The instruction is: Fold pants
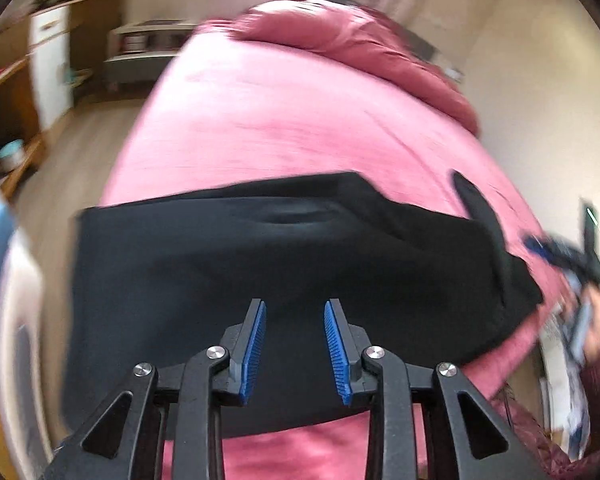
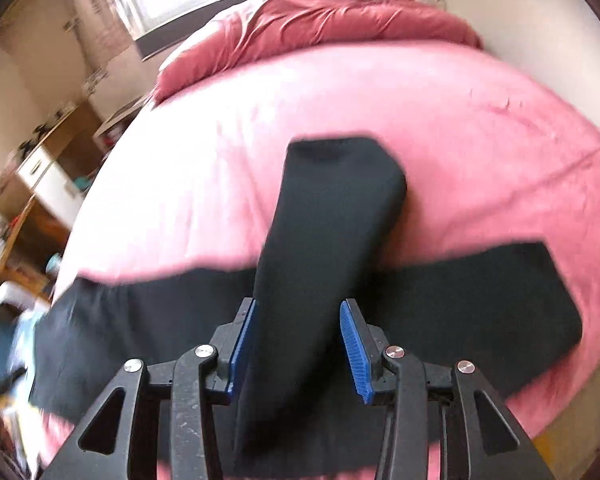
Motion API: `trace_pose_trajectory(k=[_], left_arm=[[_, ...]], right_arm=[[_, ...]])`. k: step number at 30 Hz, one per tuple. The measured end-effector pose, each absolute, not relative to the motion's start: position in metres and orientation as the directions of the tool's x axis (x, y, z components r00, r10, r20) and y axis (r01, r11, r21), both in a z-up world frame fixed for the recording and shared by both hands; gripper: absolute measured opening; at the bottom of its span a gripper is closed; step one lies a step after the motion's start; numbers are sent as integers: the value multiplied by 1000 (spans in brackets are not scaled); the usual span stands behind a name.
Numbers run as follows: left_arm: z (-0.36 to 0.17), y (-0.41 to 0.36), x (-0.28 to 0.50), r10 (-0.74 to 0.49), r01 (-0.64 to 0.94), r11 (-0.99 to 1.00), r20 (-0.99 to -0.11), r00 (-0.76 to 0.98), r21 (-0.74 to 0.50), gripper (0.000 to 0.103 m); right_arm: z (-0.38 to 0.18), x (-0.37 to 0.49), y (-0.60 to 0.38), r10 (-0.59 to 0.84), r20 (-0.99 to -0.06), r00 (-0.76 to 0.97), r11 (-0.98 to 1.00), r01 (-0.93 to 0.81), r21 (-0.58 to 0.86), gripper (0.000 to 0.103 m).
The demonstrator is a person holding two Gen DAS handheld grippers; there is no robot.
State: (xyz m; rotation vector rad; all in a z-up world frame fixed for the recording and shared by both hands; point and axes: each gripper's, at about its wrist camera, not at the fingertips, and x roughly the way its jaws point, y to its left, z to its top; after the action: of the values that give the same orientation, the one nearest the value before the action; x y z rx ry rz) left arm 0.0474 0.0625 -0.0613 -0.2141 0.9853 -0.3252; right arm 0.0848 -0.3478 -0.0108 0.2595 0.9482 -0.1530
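The black pants (image 1: 260,264) lie across the pink bed (image 1: 284,120), flat for folding. The left tongs (image 1: 295,350) hover spread above them, empty. The right tongs (image 2: 296,350) straddle a raised leg (image 2: 332,216) (spread, not pinching), likely mid-fold.

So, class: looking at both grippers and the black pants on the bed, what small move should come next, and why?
Probably close the right gripper on the pant leg lying raised between its open fingers. The left gripper is open and empty above the pants, which lie spread across the pink bed.
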Motion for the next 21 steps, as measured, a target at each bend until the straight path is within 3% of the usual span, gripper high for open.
trace_pose_trajectory(k=[5,8,12,15,17,18,21], left_arm=[[-78,16,51,-416,286,905,-792,447,-314,32],[-90,3,48,-430,312,895,-805,408,-320,32],[-103,-7,47,-428,332,889,-828,362,-315,33],[-107,-7,48,-435,322,887,-830,348,-330,33],[-108,-6,49,-441,316,886,-829,344,-340,33],[-108,-5,49,-445,317,884,-827,344,-344,33],[-108,-9,52,-451,333,879,-823,346,-342,33]], right_arm=[[-21,175,-350,-33,-844,536,955,266,132,43],[-39,225,-346,-89,-876,473,959,279,54,43],[-68,265,-339,-180,-909,377,958,278,-75,53],[-93,284,-336,-262,-922,284,946,264,-188,51],[-90,282,-336,-262,-918,299,949,253,-189,31],[-87,281,-337,-260,-917,304,950,249,-187,10],[-67,262,-344,-211,-909,360,959,256,-122,6]])
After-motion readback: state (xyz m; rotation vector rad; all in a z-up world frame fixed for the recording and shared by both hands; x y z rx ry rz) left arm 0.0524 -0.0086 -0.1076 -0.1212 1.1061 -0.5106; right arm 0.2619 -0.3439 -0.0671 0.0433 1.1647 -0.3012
